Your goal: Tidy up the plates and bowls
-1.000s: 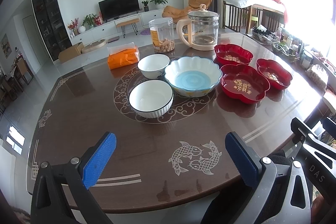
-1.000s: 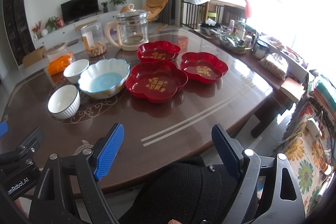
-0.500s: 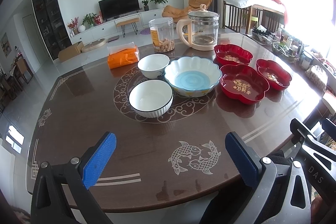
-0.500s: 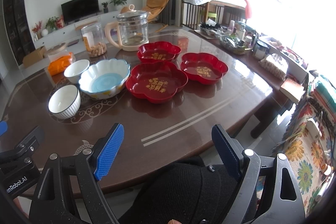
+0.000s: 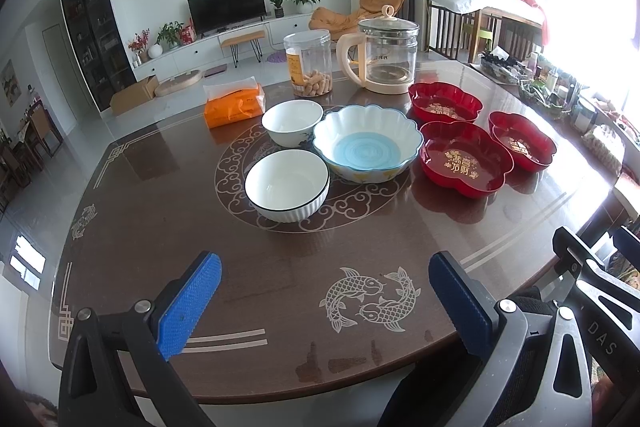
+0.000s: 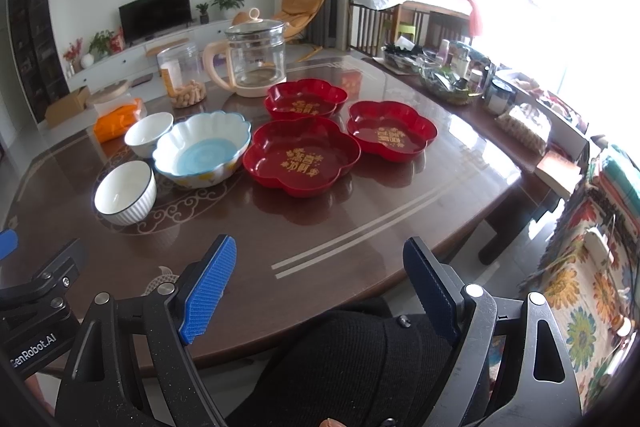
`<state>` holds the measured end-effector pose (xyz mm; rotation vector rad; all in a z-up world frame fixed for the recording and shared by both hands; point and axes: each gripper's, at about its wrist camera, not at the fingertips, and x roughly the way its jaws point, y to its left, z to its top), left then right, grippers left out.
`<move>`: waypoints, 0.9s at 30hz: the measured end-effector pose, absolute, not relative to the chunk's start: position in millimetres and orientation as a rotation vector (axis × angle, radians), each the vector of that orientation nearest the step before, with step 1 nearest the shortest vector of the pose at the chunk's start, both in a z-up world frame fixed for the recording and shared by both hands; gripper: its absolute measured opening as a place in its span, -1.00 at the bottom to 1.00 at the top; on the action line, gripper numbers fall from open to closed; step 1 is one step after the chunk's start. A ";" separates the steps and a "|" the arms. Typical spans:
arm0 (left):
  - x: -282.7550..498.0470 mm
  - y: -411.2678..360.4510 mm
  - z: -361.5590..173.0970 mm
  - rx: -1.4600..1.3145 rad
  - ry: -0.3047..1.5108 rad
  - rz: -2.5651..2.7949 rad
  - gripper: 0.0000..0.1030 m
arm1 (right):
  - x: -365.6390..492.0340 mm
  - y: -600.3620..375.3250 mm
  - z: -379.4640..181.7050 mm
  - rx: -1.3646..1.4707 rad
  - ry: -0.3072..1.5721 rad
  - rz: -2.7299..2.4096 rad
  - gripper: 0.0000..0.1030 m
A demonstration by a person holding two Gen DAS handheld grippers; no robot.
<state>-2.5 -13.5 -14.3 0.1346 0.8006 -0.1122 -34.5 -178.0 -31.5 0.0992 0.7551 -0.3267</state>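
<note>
Both hand-held grippers are held above the near edge of the dark brown glass-topped dining table (image 5: 160, 211), well apart from the dishes. The left gripper (image 5: 326, 301) is seen with its blue-padded jaws spread wide and nothing between them; the right gripper (image 6: 320, 283) is likewise spread wide and nothing is held in it.

Near the table's centre, a white ribbed bowl with a dark rim (image 5: 287, 185) is set nearest, and a plain white bowl (image 5: 292, 123) is placed just beyond it. A scalloped white bowl with a blue centre (image 5: 368, 143) is found just right of both. To the right, three red flower-shaped plates with gold lettering are grouped: a large one (image 6: 301, 157) nearest, a second one (image 6: 306, 99) beyond it, and a third one (image 6: 391, 131) at the far right.

At the far side, an orange tissue pack (image 5: 234, 105), a clear plastic jar of biscuits (image 5: 308, 69) and a glass kettle with a cream handle (image 5: 382, 53) are lined up.
</note>
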 end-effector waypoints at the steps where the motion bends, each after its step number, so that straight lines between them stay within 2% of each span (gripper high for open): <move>1: -2.4 -13.6 -14.2 0.135 0.801 -0.112 1.00 | -34.5 -178.3 -31.4 0.099 0.755 -0.327 0.71; 12: 3.6 -14.5 -19.1 0.138 0.814 -0.112 1.00 | -33.3 -175.3 -32.3 0.099 0.757 -0.326 0.71; 20: 23.0 -16.5 -32.7 0.088 0.887 -0.149 1.00 | -32.8 -188.7 -33.9 0.116 0.712 -0.314 0.71; 24: 40.2 -31.3 -33.7 0.072 0.867 -0.187 1.00 | -31.9 -218.4 -40.5 0.212 0.651 -0.228 0.71; 27: 62.9 -56.9 -37.2 0.086 0.905 -0.281 1.00 | -25.0 -241.2 -52.7 0.301 0.677 -0.187 0.71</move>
